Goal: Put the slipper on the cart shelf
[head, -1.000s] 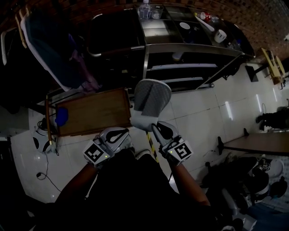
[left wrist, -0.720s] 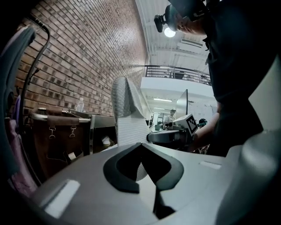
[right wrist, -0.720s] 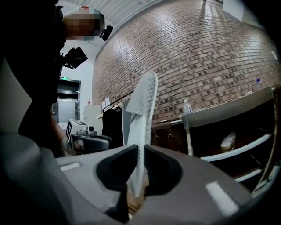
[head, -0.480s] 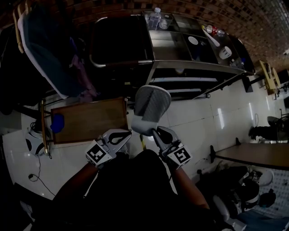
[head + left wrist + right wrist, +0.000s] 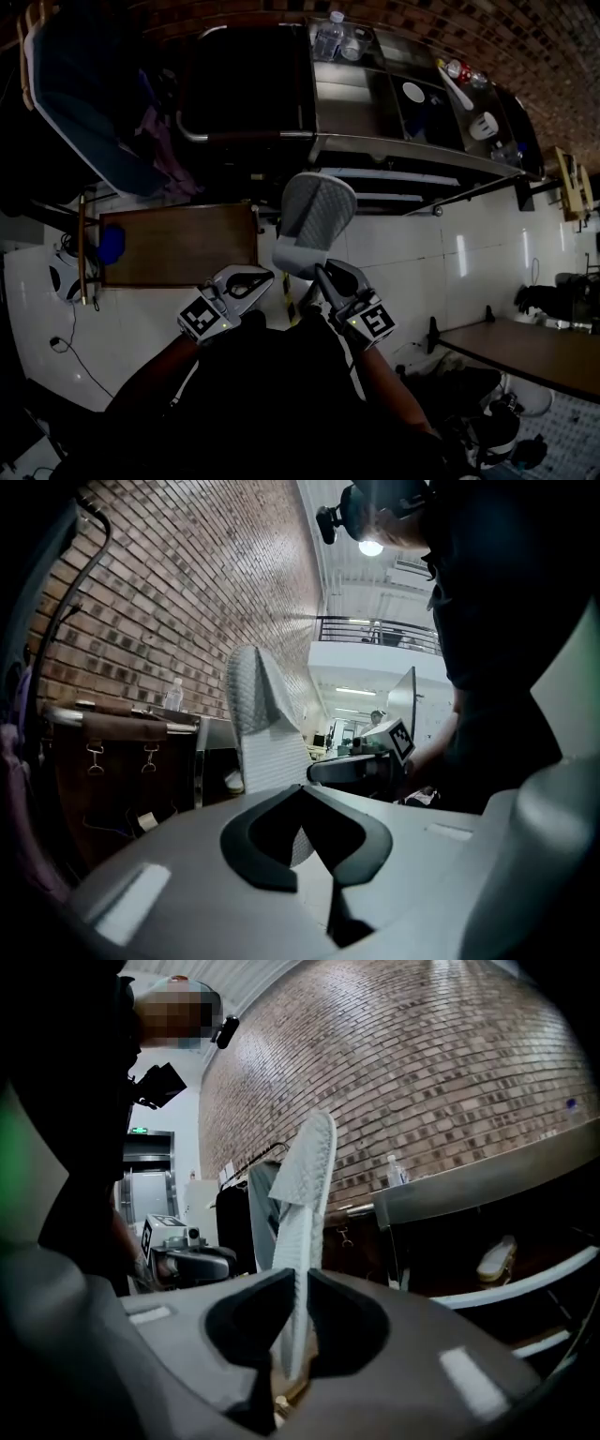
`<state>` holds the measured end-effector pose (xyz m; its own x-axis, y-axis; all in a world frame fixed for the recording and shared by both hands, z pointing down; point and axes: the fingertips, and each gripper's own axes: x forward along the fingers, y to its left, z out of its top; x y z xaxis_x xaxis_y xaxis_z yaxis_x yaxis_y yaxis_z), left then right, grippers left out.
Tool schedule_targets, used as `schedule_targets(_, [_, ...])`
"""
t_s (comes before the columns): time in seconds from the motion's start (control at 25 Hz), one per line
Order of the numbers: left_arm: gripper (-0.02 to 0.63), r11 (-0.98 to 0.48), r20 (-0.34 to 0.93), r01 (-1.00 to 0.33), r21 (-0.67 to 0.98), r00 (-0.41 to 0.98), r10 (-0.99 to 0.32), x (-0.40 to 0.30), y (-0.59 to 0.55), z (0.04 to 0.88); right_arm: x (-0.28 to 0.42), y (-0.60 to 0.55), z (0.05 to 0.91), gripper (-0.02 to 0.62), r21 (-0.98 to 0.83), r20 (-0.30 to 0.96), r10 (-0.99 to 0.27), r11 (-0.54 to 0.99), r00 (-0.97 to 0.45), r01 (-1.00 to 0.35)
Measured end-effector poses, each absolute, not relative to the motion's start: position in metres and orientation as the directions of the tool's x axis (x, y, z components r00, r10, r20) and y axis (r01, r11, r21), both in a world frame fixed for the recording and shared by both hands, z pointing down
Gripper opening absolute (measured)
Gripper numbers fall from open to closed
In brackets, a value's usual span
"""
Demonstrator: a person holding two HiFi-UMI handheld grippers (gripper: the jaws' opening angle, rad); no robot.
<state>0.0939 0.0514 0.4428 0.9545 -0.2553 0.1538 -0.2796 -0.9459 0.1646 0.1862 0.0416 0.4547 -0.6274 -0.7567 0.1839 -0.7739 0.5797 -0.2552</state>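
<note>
A grey quilted slipper stands upright over the white floor, heel end down. My right gripper is shut on its heel edge. In the right gripper view the thin sole runs up from between the pads of that gripper. My left gripper hangs just left of the slipper, shut and holding nothing. From the left gripper the slipper shows beyond the jaws. The metal cart with its shelves stands ahead. A pale slipper lies on one cart shelf.
Bottles and small items stand on the cart top. A brown wooden board lies to the left, with hanging clothes behind it. A cable trails on the floor. A table edge is at lower right.
The cart and the wooden board have slid lower and nearer in the head view. The slipper stays upright in the right gripper; both grippers keep their places.
</note>
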Motion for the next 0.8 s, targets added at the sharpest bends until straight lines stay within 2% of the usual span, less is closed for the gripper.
schedule_targets(0.48, [0.005, -0.888, 0.180, -0.442, 0.124, 0.890, -0.418, 0.228, 0.025, 0.447, 0.303, 0.018, 0.486, 0.043, -0.341, 0.184, -0.604, 0.700, -0.775, -0.627])
schedule_targets(0.8, [0.005, -0.865, 0.205, -0.487, 0.121, 0.865, -0.459, 0.267, 0.028, 0.446, 0.333, 0.027, 0.529, 0.043, -0.480, 0.208, -0.539, 0.671, -0.816, -0.565])
